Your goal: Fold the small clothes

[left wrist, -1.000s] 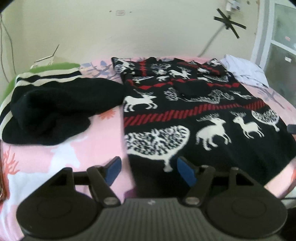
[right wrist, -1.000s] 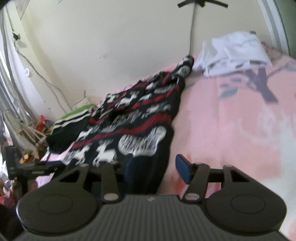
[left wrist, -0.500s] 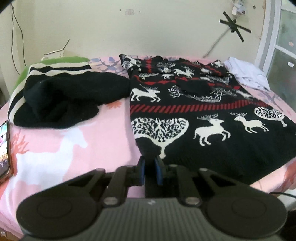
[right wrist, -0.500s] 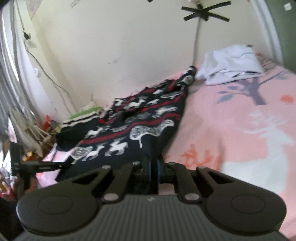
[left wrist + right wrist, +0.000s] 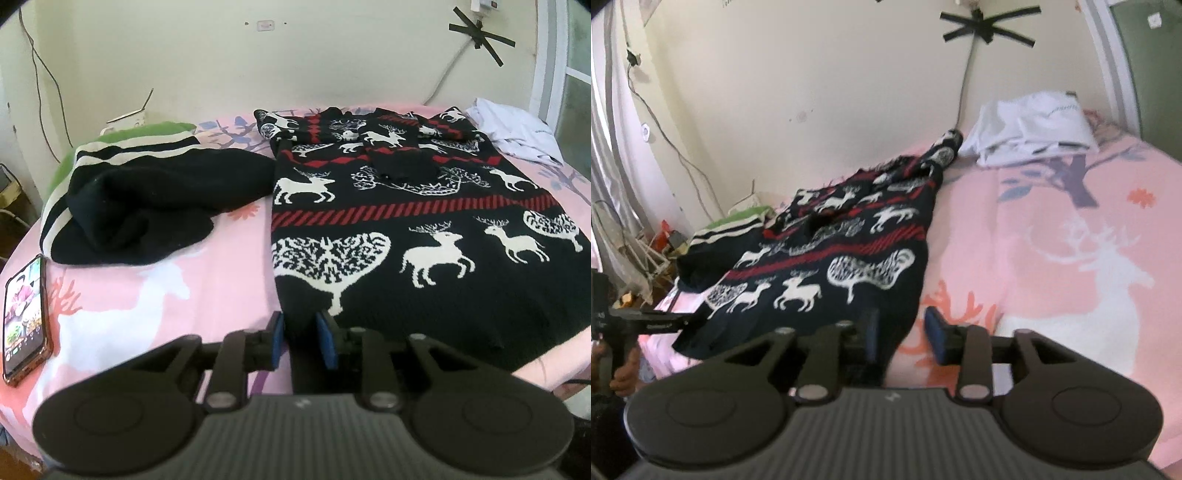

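A black sweater with white reindeer and red stripes [image 5: 424, 221] lies spread flat on the pink bed; it also shows in the right wrist view [image 5: 849, 258]. My left gripper [image 5: 301, 341] sits at the sweater's near left hem corner, jaws partly open with the black hem between the blue pads. My right gripper [image 5: 903, 334] sits at the near right hem corner, jaws open, with the hem edge between the pads. The left gripper's body shows at the left edge of the right wrist view [image 5: 635, 321].
A black garment with white stripes [image 5: 147, 199] lies bunched on the bed's left, over something green. A phone [image 5: 24, 314] lies at the left edge. A white garment [image 5: 1030, 129] is heaped at the far right by the wall. The pink sheet [image 5: 1071, 258] stretches right.
Both grippers closed on the sweater's near hem corners half a second ago and have now opened again. The views have shifted slightly back.
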